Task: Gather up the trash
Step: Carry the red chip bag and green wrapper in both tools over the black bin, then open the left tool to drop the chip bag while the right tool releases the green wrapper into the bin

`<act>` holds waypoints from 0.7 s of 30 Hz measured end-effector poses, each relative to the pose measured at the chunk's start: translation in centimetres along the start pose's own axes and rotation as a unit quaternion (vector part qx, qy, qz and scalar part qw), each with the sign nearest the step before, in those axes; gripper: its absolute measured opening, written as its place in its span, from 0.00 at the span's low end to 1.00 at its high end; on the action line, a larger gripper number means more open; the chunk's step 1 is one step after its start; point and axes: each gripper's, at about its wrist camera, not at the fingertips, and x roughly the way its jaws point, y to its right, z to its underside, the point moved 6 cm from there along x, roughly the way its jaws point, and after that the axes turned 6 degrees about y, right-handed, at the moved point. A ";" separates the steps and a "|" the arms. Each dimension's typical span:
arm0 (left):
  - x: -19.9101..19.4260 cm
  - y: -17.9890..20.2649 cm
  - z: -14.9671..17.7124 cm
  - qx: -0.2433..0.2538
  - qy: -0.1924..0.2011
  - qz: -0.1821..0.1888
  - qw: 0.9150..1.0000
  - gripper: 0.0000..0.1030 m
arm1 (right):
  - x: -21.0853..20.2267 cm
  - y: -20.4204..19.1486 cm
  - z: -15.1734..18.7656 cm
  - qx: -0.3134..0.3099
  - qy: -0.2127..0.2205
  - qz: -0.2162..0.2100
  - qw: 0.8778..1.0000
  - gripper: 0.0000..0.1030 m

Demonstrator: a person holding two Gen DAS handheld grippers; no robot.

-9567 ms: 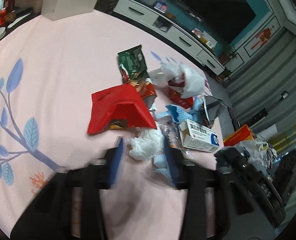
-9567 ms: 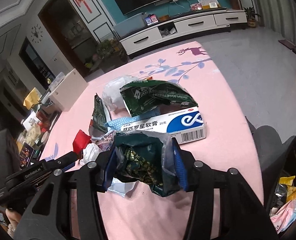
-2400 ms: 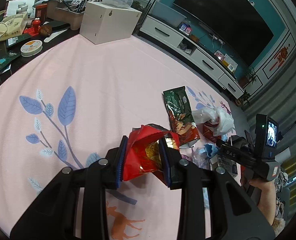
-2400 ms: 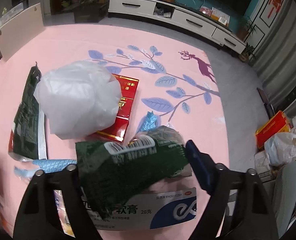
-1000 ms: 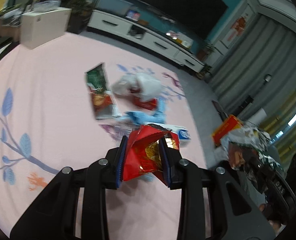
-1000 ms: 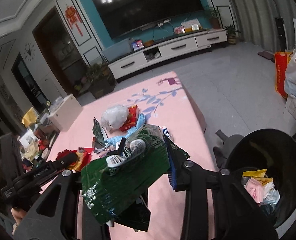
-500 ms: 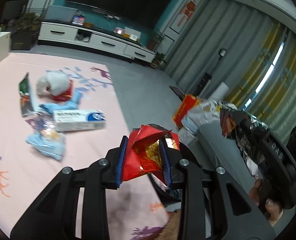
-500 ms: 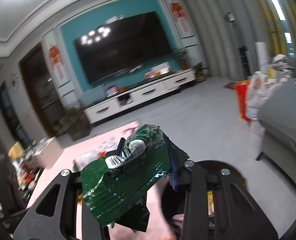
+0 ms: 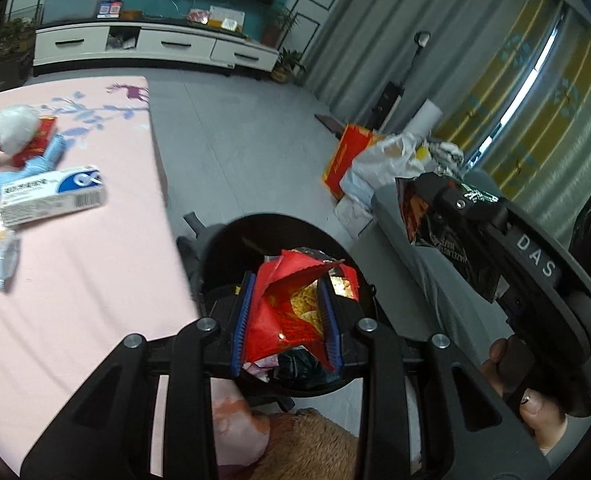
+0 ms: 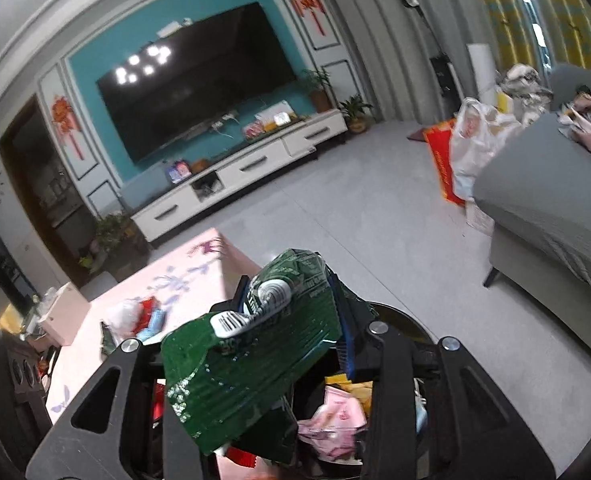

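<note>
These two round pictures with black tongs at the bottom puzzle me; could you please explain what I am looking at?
There is no robot. A person holds a two-fingered grabbing tool in each hand, and a wide-angle camera on each tool looks along its fingers.

The left tool's picture shows the left gripper clamped on a red snack bag above a black trash bin. At its right you see the other tool in a hand.

The right tool's picture shows the right gripper pinching a green wrapper over the same bin.

On the pink tablecloth a white and blue box, a white bag and other wrappers lie uncollected.
</note>
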 end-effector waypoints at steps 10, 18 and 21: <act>5.6 1.6 2.1 0.023 -0.049 -0.005 0.999 0.31 | 3.2 4.5 1.8 0.042 -0.057 0.039 0.997 0.37; 6.9 1.3 2.8 0.019 -0.058 -0.004 0.998 0.69 | 4.6 4.8 2.6 0.041 -0.085 0.037 0.995 0.63; 6.0 0.8 2.3 0.024 -0.044 -0.012 0.999 0.85 | 4.2 4.1 2.2 0.033 -0.076 0.032 0.996 0.79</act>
